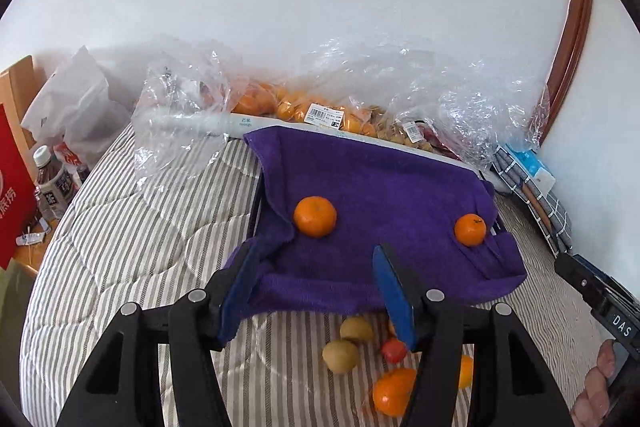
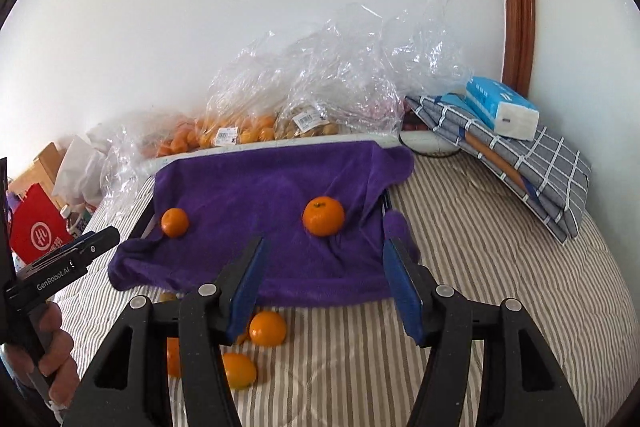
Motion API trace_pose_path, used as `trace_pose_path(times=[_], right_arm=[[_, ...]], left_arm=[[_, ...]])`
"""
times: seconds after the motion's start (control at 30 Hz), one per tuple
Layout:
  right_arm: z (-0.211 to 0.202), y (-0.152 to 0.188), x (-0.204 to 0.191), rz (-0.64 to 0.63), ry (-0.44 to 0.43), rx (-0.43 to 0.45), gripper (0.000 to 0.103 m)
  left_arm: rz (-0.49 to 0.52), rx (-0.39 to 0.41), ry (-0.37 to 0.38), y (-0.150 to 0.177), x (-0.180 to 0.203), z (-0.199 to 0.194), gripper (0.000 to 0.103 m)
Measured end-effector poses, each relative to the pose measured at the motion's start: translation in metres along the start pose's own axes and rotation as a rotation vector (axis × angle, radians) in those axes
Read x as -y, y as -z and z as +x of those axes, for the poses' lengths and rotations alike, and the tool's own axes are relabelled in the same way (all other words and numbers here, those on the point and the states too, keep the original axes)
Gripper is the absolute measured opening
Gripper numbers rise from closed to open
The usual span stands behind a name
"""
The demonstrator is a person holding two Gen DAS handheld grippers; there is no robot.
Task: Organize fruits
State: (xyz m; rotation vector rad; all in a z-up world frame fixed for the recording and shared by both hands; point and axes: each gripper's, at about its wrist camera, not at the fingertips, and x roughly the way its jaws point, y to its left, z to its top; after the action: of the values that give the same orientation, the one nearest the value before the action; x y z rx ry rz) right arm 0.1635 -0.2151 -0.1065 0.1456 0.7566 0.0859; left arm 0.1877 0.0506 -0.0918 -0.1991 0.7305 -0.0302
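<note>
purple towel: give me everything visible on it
The purple towel looks like soft terry cloth, rumpled, draped over a low tray-like frame on the striped bedding, its near edge hanging to the bedding. Two oranges sit on it, apart: one left, one right. Its far edge meets a white rim by the fruit bags. Neither gripper touches it.

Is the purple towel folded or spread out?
Spread out. The purple towel lies draped open over a tray, with two oranges resting on it.
</note>
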Motion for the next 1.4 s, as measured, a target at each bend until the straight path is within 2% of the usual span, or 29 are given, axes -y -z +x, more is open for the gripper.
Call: trace_pose_path(times=[0.17,0.3,0.53,0.77,0.83,0.9,1.0,1.4], right_arm=[[-0.02,0.032,-0.011,-0.017,0.034,-0.023,0.057],[-0.025,0.055,-0.018,-0.029,0.024,-0.061,0.056],[-0.032,0.081,-0.033,-0.064,0.005,-0.075,0.056],[-0.022,0.102,-0.046,-0.073,-0.034,-0.094,0.055],[-0.017,0.108,-0.049,-0.075,-0.044,-0.102,0.05],[-0.01,0.112,-0.052,-0.075,-0.068,-0.111,0.045],[0.002,0.115,-0.058,-0.093,-0.07,-0.12,0.042],[0.039,0.104,-0.064,-0.091,-0.07,-0.17,0.042]], left_arm=[[0.023,-0.033,-0.002,0.02,-0.008,-0.024,0.057],[-0.027,-0.068,0.042,0.034,-0.024,-0.038,0.057],[0.006,-0.048,-0.014,0.053,-0.038,-0.054,0.057],[-0.02,-0.105,-0.028,0.072,-0.058,-0.048,0.058],[-0.022,-0.114,-0.039,0.075,-0.062,-0.045,0.058],[-0.016,-0.124,-0.052,0.079,-0.066,-0.041,0.058],[-0.005,-0.135,-0.072,0.085,-0.07,-0.036,0.058],[0.03,-0.159,-0.078,0.1,-0.073,-0.02,0.058]])
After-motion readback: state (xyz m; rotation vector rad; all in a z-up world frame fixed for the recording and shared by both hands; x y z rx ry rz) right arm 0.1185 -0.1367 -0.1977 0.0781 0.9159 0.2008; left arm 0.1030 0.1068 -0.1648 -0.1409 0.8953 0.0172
